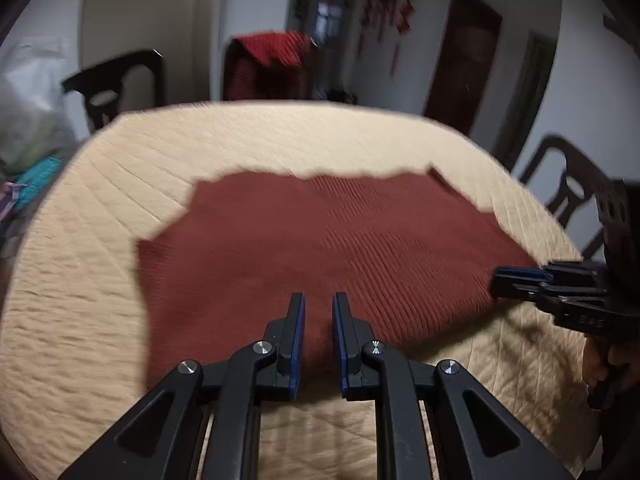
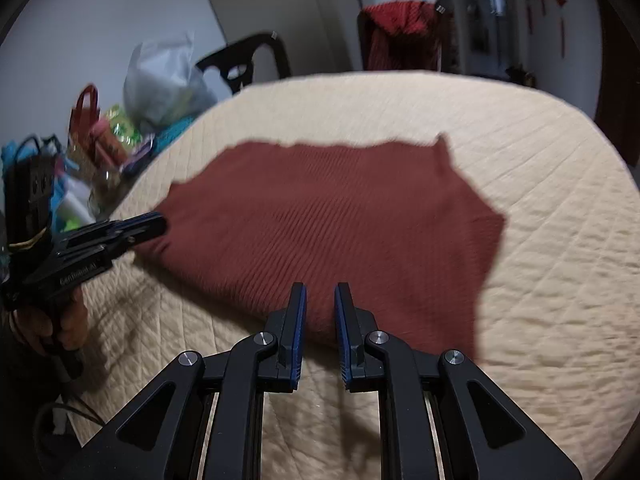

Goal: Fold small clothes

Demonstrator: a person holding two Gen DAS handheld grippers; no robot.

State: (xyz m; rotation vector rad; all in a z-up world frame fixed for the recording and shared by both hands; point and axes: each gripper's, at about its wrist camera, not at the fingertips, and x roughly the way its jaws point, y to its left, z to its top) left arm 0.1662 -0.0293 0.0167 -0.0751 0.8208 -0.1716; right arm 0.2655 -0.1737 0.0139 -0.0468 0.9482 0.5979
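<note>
Garment: your dark red ribbed cloth (image 1: 320, 248) lies spread on the quilted beige cover (image 1: 100, 300); motion blur smears its edges.
Left gripper (image 1: 319, 308): jaws slightly apart, holding nothing, over the near hem.
Right gripper (image 2: 320, 298): the same narrow gap, empty, tips over the cloth's near corner.
Clutter (image 2: 100, 140): blurred bags beside the table, contents unreadable.

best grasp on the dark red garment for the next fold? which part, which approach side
Probably the near hem of the dark red garment, at its two near corners. It lies flat on the beige quilted cover, so only edges offer a pinch. Come in low from the near side: left gripper and right gripper already point at that hem, jaws slightly apart.
</note>
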